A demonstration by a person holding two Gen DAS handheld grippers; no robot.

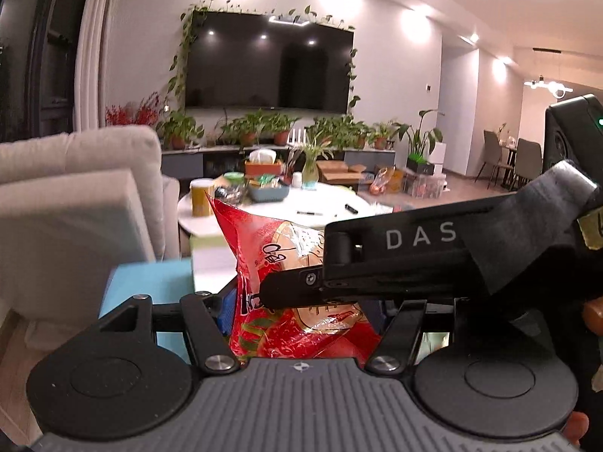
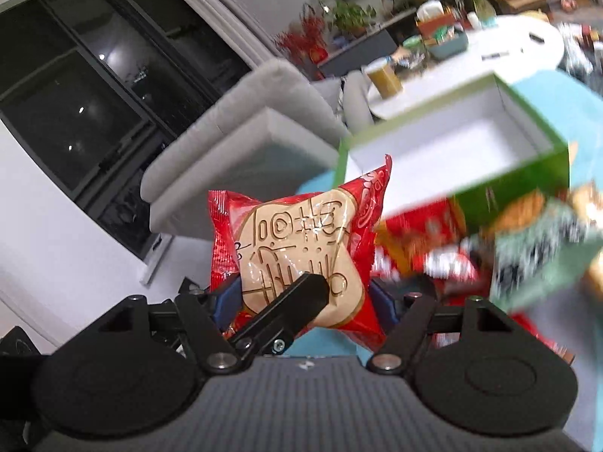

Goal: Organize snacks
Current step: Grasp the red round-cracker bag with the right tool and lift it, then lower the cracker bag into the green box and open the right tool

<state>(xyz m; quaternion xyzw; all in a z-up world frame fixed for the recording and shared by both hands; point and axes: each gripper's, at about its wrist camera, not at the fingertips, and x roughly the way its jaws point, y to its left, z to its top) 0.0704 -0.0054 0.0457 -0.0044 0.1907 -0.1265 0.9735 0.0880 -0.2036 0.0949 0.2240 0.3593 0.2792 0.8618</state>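
The red snack packet [image 2: 301,248] looks light, crinkly and slippery, its pastry probably fragile, so the sealed edge seems the safest hold. It is glossy red with a clear window showing a tan stamped cake. It hangs in the air just before the open green box [image 2: 520,173], with the right gripper [image 2: 305,312] and left gripper [image 1: 297,312] both clamped on it.

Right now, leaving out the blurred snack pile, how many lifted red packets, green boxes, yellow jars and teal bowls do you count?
red snack packet: 1
green box, open: 1
yellow jar: 1
teal bowl: 1
Total: 4
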